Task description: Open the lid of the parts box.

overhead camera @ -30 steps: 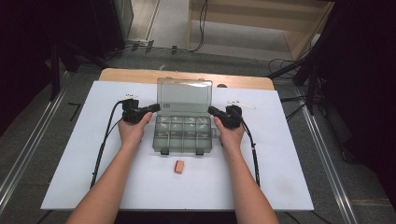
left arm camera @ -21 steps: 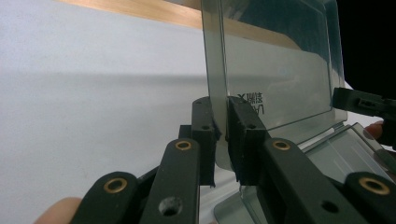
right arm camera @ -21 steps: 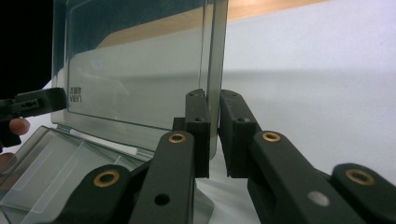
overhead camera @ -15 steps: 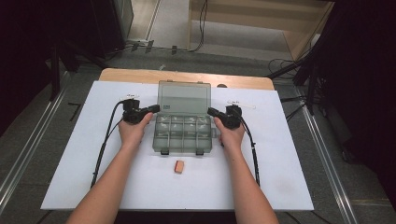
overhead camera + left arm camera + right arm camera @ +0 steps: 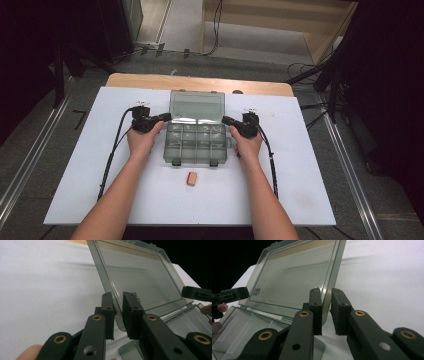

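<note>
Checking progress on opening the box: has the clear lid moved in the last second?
Yes. In the high view the lid has swung back, away from the person; its far edge now lies nearer the table's wooden far edge, with both grippers at its side edges.

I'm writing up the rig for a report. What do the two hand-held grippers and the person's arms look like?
Both are black. The left hand-held gripper and the right hand-held gripper each have two flat, blocky jaws on linkage arms with brass-coloured pivot rivets. A black cable trails from the left one along the table, and another cable from the right. The forearms are bare: no sleeves or gloves in view.
</note>
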### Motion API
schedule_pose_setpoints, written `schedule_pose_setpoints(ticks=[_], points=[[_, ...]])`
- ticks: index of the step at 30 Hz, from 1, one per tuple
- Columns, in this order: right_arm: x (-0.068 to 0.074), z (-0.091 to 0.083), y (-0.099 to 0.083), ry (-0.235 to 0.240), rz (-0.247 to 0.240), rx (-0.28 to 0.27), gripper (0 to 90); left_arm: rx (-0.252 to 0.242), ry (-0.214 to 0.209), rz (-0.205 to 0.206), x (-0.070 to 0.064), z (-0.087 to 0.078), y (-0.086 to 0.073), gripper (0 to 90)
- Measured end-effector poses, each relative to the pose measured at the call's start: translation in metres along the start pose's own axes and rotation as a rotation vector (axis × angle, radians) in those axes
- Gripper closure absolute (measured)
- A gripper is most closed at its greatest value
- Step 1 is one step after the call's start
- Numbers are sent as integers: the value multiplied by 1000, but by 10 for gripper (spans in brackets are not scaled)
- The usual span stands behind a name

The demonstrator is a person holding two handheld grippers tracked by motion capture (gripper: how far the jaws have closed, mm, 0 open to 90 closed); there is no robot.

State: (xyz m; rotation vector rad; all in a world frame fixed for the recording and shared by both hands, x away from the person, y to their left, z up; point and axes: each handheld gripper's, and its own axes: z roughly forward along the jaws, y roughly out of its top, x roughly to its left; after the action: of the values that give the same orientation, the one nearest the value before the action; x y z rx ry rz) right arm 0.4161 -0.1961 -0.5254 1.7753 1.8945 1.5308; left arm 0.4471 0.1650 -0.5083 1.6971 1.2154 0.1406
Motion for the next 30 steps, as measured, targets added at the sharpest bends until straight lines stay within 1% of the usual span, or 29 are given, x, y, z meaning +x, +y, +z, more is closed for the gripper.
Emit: schedule_pose_setpoints(ticks=[2,4,5,7,11,12,14,16,17,18,19,20,21,24,25,26,27,28,29,30], points=[[0,0,0,-3,-4,1,780,1,1,4,0,0,0,794],[1,0,0,-10,-14,-3,780,-1,11,16,-1,0,0,795],[2,0,0,-17,-18,-3,779,2,20,23,-2,0,0,796],[4,0,-1,-38,-42,-6,778,2,31,35,-3,0,-1,801],[4,1,-1,-43,-37,-1,771,3,42,46,-5,0,-1,811],[5,1,-1,-45,-40,-2,756,2,43,49,-5,0,-1,808],[6,0,-1,-47,-53,-11,688,-7,31,59,-5,-1,-1,796],[7,-1,-2,-50,-62,-20,612,-15,29,73,-7,-3,-1,742],[7,-2,-2,-49,-67,-29,580,-18,34,76,-8,-4,-1,684],[8,-4,-2,-41,-83,-42,553,-19,32,71,-9,-5,-1,624],[9,-5,-3,-26,-93,-50,517,-21,25,68,-9,-6,-2,585],[10,-6,-3,-17,-106,-55,482,-27,19,75,-9,-8,-2,564],[11,-8,-4,-13,-129,-65,441,-34,18,81,-10,-10,-2,513],[13,-14,-5,-5,-146,-87,368,-66,-2,79,-9,-16,-2,411],[13,-16,-4,-10,-147,-89,320,-66,-2,79,-9,-16,-2,367],[13,-17,-5,-13,-146,-87,279,-82,-11,90,-10,-20,-3,328],[13,-19,-5,-10,-150,-86,254,-83,-13,105,-12,-21,-4,300],[14,-21,-5,-9,-155,-90,230,-80,-19,114,-13,-22,-5,238],[15,-22,-6,-6,-166,-97,206,-81,-34,131,-15,-23,-6,187],[17,-24,-8,-6,-181,-95,170,-81,-49,149,-17,-24,-7,155]])
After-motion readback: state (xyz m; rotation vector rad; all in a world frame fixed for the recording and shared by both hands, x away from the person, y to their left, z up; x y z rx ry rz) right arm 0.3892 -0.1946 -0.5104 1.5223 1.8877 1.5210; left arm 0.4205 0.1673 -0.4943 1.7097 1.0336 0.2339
